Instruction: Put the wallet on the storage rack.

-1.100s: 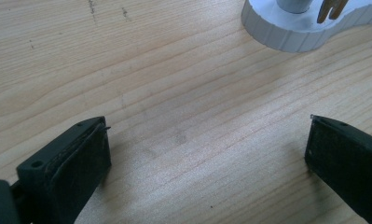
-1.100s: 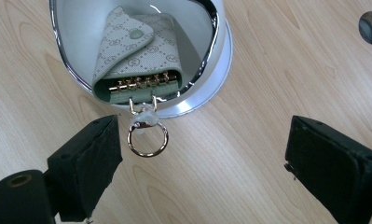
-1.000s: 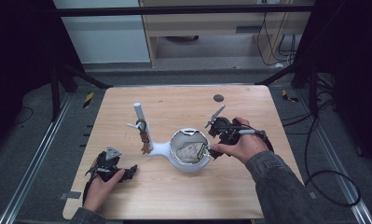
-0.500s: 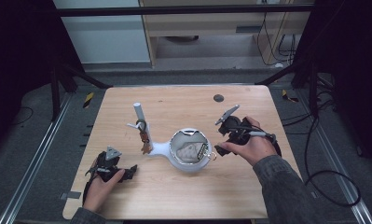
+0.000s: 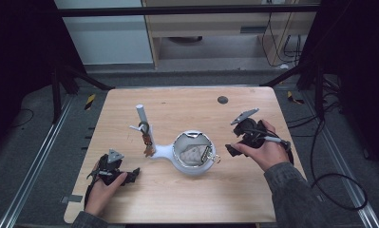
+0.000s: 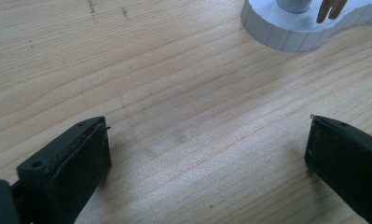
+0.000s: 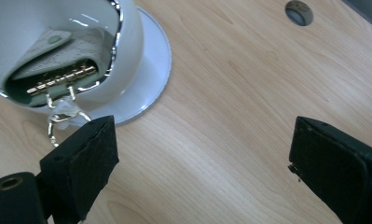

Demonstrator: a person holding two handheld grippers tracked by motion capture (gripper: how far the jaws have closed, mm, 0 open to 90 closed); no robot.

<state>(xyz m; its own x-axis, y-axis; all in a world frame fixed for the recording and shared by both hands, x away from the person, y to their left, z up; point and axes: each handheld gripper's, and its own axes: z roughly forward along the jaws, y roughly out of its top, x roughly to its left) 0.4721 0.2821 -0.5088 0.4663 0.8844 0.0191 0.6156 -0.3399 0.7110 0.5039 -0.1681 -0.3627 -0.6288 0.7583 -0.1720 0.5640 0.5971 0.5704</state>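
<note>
A white bowl-shaped holder with a chrome rim stands at the table's middle, joined to a white base with an upright post. Inside the bowl lies a pale grey key pouch with gold hooks; a ring hangs over the rim. Brown items dangle from the post's pegs. My right gripper hovers just right of the bowl, open and empty. At the front left, the left gripper rests low over bare wood, open, with the base's edge ahead.
A round dark grommet sits near the table's far edge. Metal frame legs flank the table, and cables trail on the floor at the right. Bare wood lies along the front of the table.
My right gripper has drawn back to the right, away from the bowl. The left gripper has stayed in place.
</note>
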